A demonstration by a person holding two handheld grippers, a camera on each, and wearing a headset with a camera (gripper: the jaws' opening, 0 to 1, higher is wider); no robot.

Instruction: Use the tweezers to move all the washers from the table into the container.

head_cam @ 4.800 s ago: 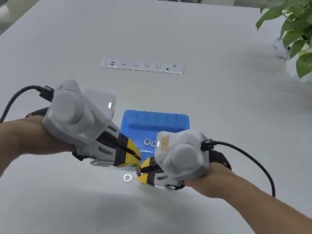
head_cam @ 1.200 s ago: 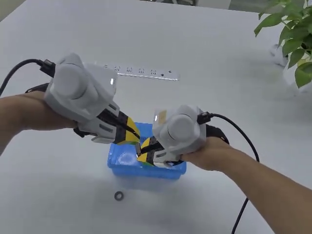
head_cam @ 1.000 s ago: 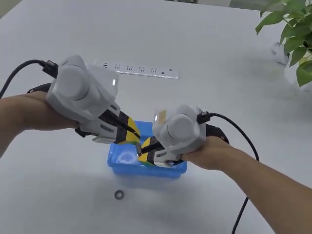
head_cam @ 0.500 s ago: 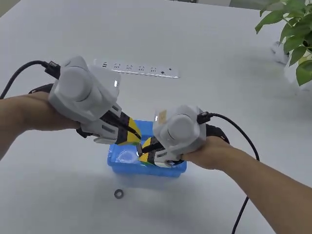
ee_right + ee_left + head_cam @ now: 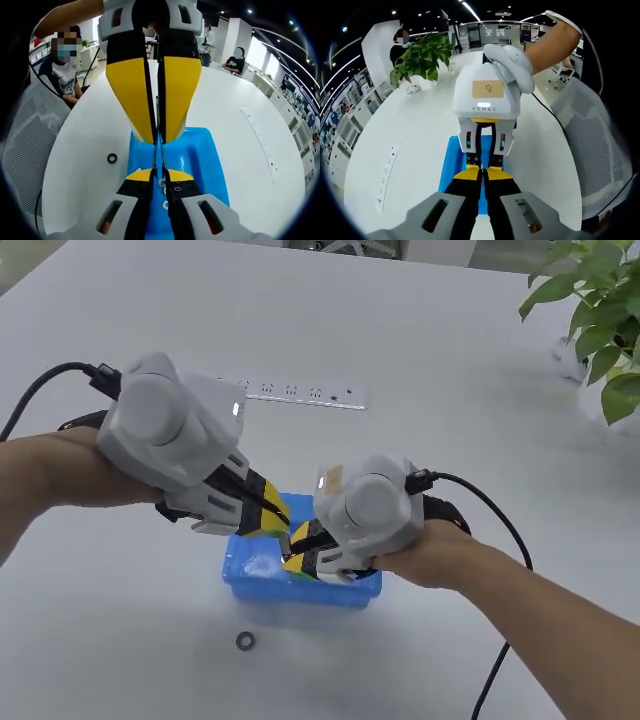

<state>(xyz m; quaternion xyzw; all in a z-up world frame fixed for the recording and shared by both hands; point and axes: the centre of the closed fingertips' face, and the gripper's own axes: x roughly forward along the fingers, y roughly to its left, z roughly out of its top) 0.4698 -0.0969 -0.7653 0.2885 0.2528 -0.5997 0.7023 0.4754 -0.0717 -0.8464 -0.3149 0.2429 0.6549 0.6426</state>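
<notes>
One small grey metal ring washer (image 5: 245,641) left on the white tabletop (image 5: 450,420), lying just in front of the shallow blue plastic container (image 5: 300,592), apart from it and untouched. Inside the container, the right gripper view shows pale washers (image 5: 165,204) on the floor, at least two, maybe three; exact count unclear. The thin metal tweezers (image 5: 158,159) hang over the container. The left gripper (image 5: 159,140) has its yellow jaws pinched together on their upper part. The right gripper (image 5: 159,176) is closed down on them lower, so both have hold of the one tool. Tweezer tips are too fine to tell if a washer is in them. Change: about five seconds back both grippers were low at the tabletop on the near side of the container; now they sit above its inside, and over the last second they have barely shifted. Likely a washer is being dropped in or has just been, so one more trip for the remaining one would finish the job. Count: one container, one pair of tweezers, two grippers, one washer outside. Further off: one white power strip (image 5: 292,393) and one green potted plant (image 5: 590,320) at the far corner.
</notes>
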